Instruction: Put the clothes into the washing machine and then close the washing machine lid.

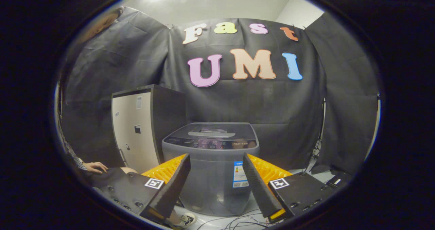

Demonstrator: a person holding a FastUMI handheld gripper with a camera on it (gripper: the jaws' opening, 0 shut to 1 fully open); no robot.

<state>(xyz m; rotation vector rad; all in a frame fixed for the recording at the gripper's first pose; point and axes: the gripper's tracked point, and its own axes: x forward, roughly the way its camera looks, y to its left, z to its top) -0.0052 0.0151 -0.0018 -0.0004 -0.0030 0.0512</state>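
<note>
Washing machine [210,162] stood beyond the gripper [215,175] with its lid [212,130] down, jaws spread and holding nothing, no clothes in sight.

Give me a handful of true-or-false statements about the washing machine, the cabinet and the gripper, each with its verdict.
1. The washing machine has its lid down. True.
2. The gripper is shut on a garment. False: its jaws stand apart with nothing between them.
3. The washing machine is ahead of the jaws. True.
4. The tall cabinet stands on the washing machine. False: it stands beside it.
5. A person's hand shows near the cabinet's foot. True.
</note>
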